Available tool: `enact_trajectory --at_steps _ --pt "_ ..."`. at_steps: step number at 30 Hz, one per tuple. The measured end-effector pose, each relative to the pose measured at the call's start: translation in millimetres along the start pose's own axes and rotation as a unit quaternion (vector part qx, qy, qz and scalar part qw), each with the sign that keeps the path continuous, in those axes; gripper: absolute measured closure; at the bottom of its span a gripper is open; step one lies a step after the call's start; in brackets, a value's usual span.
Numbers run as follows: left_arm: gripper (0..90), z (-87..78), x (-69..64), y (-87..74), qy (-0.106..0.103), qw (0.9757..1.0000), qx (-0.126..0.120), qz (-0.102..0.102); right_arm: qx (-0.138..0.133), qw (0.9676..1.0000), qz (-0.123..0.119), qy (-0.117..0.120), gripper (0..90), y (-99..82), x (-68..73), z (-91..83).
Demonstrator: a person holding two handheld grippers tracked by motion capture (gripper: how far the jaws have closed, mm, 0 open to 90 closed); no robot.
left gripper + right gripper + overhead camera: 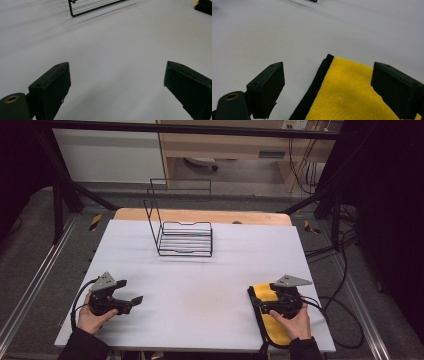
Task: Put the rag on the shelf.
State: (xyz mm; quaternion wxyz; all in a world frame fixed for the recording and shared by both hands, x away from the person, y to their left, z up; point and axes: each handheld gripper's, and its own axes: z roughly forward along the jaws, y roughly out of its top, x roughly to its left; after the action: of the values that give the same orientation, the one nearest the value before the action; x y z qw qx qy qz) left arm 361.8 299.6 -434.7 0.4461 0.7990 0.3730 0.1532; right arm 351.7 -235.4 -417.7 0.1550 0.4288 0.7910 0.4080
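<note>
A yellow cloth (276,331) with a black edge lies flat at the front right of the white table (200,280). My right gripper (257,304) hovers over its far corner, held by a hand. In the right gripper view the jaws (327,75) stand wide apart with the cloth (347,95) lying under and between them, and the pads are not touching it. My left gripper (134,302) rests at the front left in the other hand. Its jaws (116,75) are open over bare table with nothing between them.
A black wire rack (185,240) stands at the back middle of the table, and its base (95,7) appears far ahead in the left gripper view. Cables trail off the table's right side. A black frame surrounds the table.
</note>
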Motion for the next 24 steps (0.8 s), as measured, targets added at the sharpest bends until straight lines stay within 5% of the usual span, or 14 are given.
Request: enact_trajectory --at_steps 11,24 --pt "7.2 0.3 0.4 -0.4 0.003 1.0000 0.003 -0.001 0.049 0.9983 -0.021 -0.025 43.5 1.8 11.5 25.7" --pt "7.6 0.0 0.8 -0.6 0.008 1.0000 0.005 -0.003 0.069 0.9942 -0.040 -0.072 58.7 -4.0 15.1 41.9"
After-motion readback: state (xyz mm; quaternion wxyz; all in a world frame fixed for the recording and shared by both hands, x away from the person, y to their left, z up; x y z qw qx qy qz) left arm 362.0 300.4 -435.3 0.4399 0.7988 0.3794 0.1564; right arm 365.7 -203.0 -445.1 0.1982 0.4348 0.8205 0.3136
